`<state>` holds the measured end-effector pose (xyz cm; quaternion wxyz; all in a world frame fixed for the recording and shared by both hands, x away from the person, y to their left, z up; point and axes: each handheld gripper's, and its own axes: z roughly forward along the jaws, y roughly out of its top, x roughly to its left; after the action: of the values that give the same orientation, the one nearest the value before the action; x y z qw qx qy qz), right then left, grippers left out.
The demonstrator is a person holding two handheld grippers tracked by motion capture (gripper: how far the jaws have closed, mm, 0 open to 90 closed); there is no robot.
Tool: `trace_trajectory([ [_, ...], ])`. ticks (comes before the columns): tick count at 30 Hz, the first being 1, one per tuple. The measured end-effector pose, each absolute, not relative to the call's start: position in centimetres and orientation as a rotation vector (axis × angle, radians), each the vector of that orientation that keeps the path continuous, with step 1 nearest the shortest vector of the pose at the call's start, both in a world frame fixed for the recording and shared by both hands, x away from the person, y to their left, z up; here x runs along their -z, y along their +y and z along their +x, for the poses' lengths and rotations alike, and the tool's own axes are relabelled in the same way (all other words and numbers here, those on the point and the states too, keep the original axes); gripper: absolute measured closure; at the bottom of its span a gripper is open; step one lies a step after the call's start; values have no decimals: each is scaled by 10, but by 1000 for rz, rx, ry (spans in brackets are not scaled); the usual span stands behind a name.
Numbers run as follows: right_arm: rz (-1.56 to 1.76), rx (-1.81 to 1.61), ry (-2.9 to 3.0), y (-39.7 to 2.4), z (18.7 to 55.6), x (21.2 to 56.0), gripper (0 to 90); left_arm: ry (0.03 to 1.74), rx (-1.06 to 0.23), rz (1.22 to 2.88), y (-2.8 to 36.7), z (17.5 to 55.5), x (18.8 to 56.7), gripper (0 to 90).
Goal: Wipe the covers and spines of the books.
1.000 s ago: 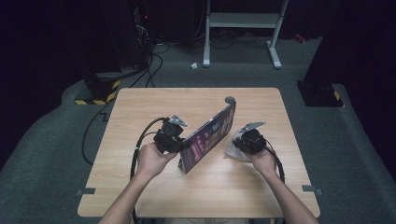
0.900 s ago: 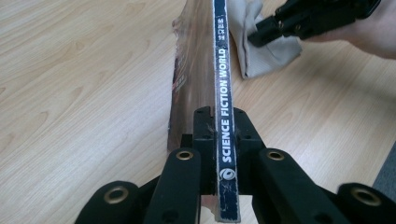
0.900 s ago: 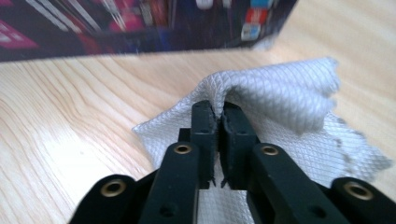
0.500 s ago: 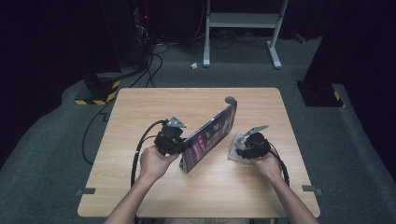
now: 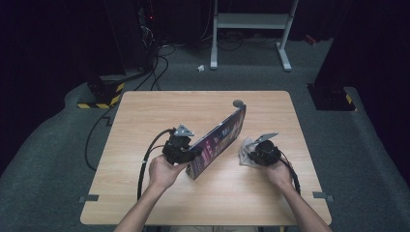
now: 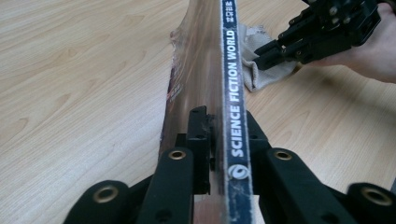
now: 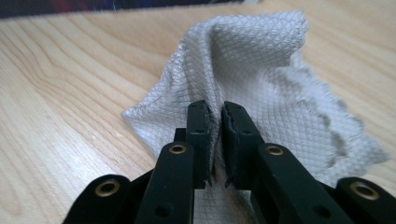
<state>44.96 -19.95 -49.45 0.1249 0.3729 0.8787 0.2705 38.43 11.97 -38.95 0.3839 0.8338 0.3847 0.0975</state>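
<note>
1. Where the left gripper (image 5: 189,153) clamps it, the book (image 5: 218,141) stands on edge on the wooden table (image 5: 145,111), a slim volume with a dark purple-and-blue cover.
2. Seen along the left gripper view, its spine (image 6: 232,93) is dark blue with white capitals reading "SCIENCE FICTION WORLD" and a round white emblem near the jaws; the cover beside the spine looks glossy and reflects the table.
3. From the high view, the book's long axis runs diagonally across the table, from the near-left end at the left gripper to the far-right end, which points toward the far edge of the table.
4. Just past that far end, a small round grey object (image 5: 238,103) lies on the table.
5. Both jaws of the left gripper (image 6: 219,135) press on the near end of the book, one on each side.
6. Right of the book, and apart from it, the right gripper (image 5: 252,155) has just been closing its jaws; they now pinch a raised fold of a pale grey cloth (image 7: 261,79).
7. Woven in a fine diamond mesh with a wavy edge, the cloth (image 5: 245,151) is bunched up on the table between the book and the right hand (image 5: 279,170).
</note>
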Motion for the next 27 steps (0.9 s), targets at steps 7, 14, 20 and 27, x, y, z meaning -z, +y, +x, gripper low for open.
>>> trace_trajectory([
  [7, 1056, -917, 2495, -207, 443, 457, 816, 956, -267, 2129, 118, 382, 389, 838],
  [14, 964, -981, 2440, -206, 438, 409, 815, 911, -278, 2140, 117, 380, 385, 840],
  [20, 926, -994, 2407, -202, 436, 381, 814, 856, -241, 2187, 116, 375, 383, 840],
  [27, 914, -972, 2359, -201, 439, 355, 813, 809, -203, 2215, 110, 372, 386, 840],
])
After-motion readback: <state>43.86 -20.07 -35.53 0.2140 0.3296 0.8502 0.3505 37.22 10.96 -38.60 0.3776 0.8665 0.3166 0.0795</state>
